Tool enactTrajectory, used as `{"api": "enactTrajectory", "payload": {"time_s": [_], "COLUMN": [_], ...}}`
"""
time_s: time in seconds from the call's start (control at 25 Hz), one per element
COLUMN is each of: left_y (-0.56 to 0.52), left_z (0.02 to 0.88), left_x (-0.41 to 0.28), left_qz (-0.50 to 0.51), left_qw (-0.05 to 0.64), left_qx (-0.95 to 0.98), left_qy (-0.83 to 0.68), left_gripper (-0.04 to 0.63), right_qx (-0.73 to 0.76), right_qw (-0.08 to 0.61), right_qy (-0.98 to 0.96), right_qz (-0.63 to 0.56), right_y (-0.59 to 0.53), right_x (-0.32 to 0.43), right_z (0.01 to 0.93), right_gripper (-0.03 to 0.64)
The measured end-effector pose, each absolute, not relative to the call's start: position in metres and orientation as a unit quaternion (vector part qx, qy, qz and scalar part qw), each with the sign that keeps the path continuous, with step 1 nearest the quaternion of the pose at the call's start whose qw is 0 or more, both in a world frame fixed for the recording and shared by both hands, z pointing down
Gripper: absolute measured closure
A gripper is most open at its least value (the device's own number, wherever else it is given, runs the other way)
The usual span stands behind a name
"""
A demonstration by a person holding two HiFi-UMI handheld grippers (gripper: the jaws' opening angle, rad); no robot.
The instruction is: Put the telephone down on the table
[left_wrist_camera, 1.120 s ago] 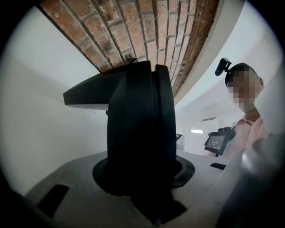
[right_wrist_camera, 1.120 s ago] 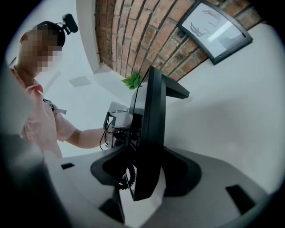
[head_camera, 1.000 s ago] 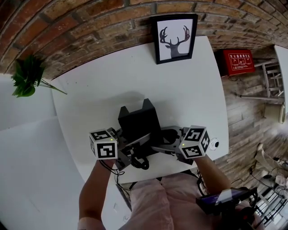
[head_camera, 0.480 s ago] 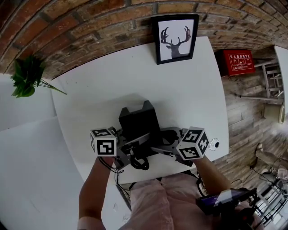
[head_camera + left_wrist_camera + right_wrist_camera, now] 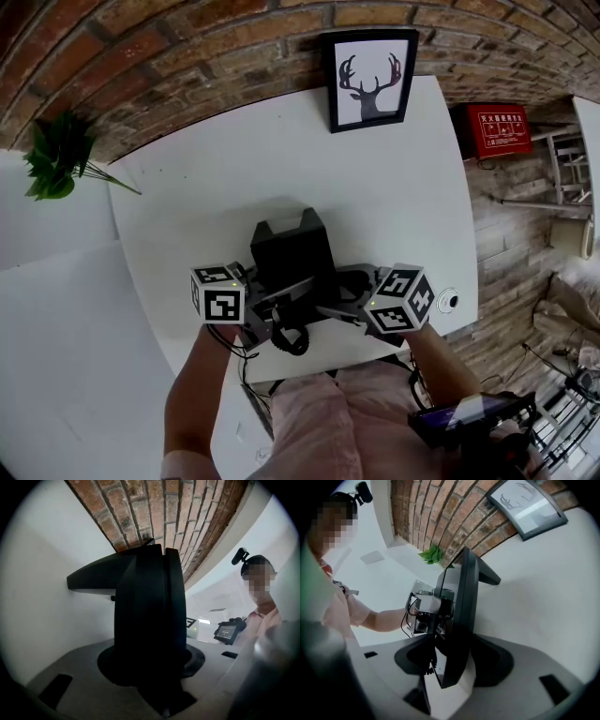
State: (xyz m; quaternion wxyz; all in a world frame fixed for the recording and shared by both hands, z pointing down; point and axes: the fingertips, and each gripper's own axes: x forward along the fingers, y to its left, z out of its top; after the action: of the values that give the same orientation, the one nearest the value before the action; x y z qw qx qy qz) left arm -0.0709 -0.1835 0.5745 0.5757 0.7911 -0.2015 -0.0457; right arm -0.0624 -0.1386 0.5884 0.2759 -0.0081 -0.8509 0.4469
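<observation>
Head view first: a white desk (image 5: 375, 169) stands against a brick wall (image 5: 169, 56), and the black telephone (image 5: 289, 251) is near the desk's front edge, right in front of the person. The left hand-held gripper (image 5: 279, 302) comes in at its near left corner and the right hand-held gripper (image 5: 330, 306) at its near right, each with its marker cube on top. A coiled cord (image 5: 292, 339) loops between them at the desk's front edge. A framed stag picture (image 5: 368, 78) leans on the wall at the far edge, well apart from the telephone. There is a green plant (image 5: 56, 155) off to the left and a red box (image 5: 494, 129) off to the right.

Over to the left gripper view: the telephone (image 5: 150, 620) fills the middle, its dark body wedged between the jaws. Both pads press on it, a firm pinch. White desk lies to its left, with brick beyond.

Now the right gripper view: the telephone's thin edge (image 5: 459, 620) stands between jaws that are spread wide. There is a gap on the picture's left side, where the cord (image 5: 427, 660) shows through, so nothing is pinched here. The left hand-held gripper (image 5: 429, 607) shows on the telephone's far side. Whether the base rests flat on the desk can't be made out.
</observation>
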Motion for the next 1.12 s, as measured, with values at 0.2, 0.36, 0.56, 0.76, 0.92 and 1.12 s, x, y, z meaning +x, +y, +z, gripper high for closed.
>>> {"api": "enactTrajectory", "payload": {"time_s": [0.2,0.36,0.56,0.76,0.92,1.12], "left_y": [-0.183,-0.185,-0.187,-0.186,-0.187,-0.186], "left_z": [0.575,0.577,0.573,0.57,0.574,0.566], "left_x": [-0.071,-0.073,-0.073,-0.073,-0.079,-0.107], "left_qz": [-0.051,-0.049,-0.055,-0.048,-0.031,-0.017], "left_qw": [0.574,0.578,0.574,0.554,0.546,0.516], "left_qx": [0.793,0.786,0.783,0.789,0.784,0.783], "left_qy": [-0.198,-0.215,-0.232,-0.263,-0.294,-0.348], "left_gripper": [0.426,0.409,0.304,0.153,0.14,0.135], "right_qx": [-0.004,-0.003,0.001,0.004,0.008,0.015], "right_qw": [0.281,0.285,0.288,0.293,0.304,0.307], "right_qy": [-0.851,-0.849,-0.85,-0.852,-0.853,-0.854], "right_qz": [0.444,0.444,0.44,0.434,0.425,0.42], "right_y": [-0.139,-0.139,-0.138,-0.137,-0.135,-0.136], "right_x": [-0.062,-0.062,-0.062,-0.064,-0.063,-0.063], "right_z": [0.591,0.592,0.592,0.594,0.596,0.596], "right_gripper": [0.374,0.374,0.376,0.378,0.379,0.379]}}
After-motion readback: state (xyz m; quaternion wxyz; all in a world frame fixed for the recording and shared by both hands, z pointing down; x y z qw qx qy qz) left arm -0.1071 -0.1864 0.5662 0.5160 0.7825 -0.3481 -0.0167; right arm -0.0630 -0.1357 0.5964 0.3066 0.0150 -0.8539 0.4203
